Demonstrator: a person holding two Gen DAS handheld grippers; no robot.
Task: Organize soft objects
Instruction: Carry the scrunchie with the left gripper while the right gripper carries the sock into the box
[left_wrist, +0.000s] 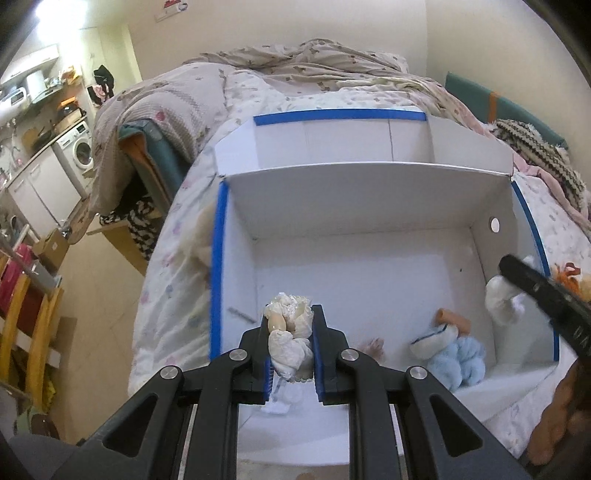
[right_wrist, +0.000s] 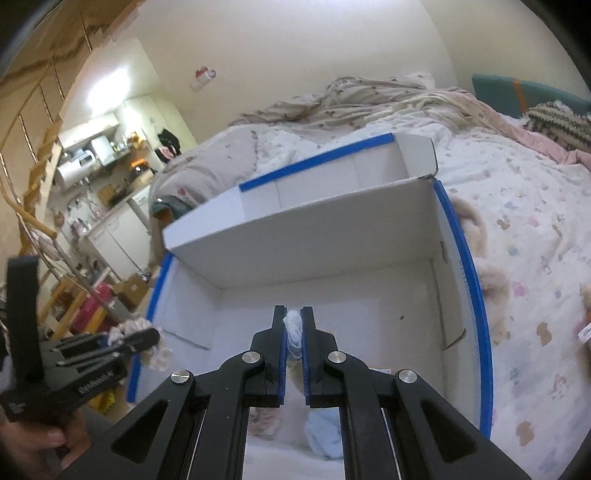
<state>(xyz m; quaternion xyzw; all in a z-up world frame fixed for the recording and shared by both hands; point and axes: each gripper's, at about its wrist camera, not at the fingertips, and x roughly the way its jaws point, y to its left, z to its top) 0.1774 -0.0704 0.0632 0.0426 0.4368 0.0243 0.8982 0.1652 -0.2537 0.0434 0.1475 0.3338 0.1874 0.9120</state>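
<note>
Gripping a lacy cream plush (left_wrist: 290, 332), left tongs (left_wrist: 291, 321) above smooth white box (left_wrist: 369, 206).

Bright indoor light, fisheye warp, slight blur

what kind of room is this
Most likely a small studio flat: the white box sits on a bed with a rumpled floral duvet, and just beyond it is a kitchen corner with a washing machine under a counter.
</note>
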